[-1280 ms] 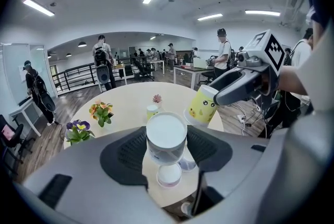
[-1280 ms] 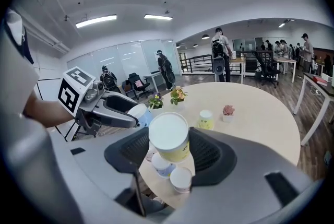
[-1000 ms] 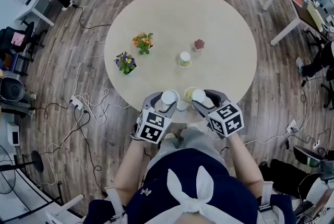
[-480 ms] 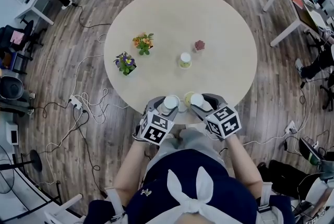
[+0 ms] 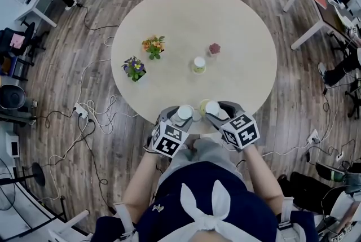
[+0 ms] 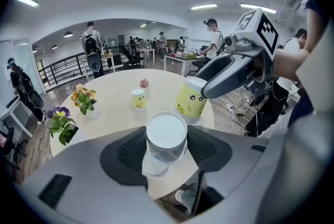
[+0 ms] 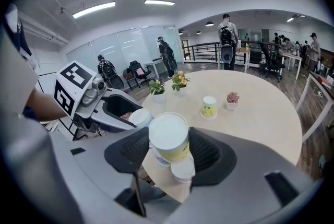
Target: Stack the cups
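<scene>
Gripping a pale cup (image 6: 166, 139), my left gripper (image 5: 180, 116) has its jaws spread wide with both pads pressed against the cup's sides and the cup's round white end turned up toward me. My right gripper (image 5: 215, 110) has a yellow cup (image 7: 169, 139) clamped the same way, its jaws set a little less wide. The two held cups hang side by side, close but apart, above the near edge of the round table (image 5: 225, 21). Another small cup (image 7: 182, 168) stands on that edge just below them. A third yellow cup (image 5: 199, 64) stands alone near the middle of the table, with a small reddish succulent (image 5: 215, 48) just beyond it to the right. Further left sit a pot of orange flowers (image 5: 154, 44) and a pot of purple flowers (image 5: 135, 67), well apart from the cups. Cables (image 5: 93, 114) trail across the wooden floor on the left.
</scene>
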Demonstrator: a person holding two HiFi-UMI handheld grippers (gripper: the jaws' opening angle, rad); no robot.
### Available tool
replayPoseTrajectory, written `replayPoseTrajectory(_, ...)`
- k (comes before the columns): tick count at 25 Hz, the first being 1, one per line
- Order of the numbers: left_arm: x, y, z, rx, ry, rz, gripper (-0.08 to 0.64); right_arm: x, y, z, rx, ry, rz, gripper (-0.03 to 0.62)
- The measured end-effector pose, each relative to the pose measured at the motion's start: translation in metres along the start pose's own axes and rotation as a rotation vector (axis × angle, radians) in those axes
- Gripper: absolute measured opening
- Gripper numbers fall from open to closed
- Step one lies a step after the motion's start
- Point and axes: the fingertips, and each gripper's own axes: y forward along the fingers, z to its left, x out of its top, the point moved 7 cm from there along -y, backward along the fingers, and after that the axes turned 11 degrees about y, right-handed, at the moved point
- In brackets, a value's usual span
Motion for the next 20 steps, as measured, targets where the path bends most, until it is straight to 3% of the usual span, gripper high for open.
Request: replayPoseTrajectory(20,-0.0039,0.0070,-0.0046,-0.005,0.026,0.010,0.253,-0.0089,0.0040,0.0025,0.004,0.000,0.028,0.244)
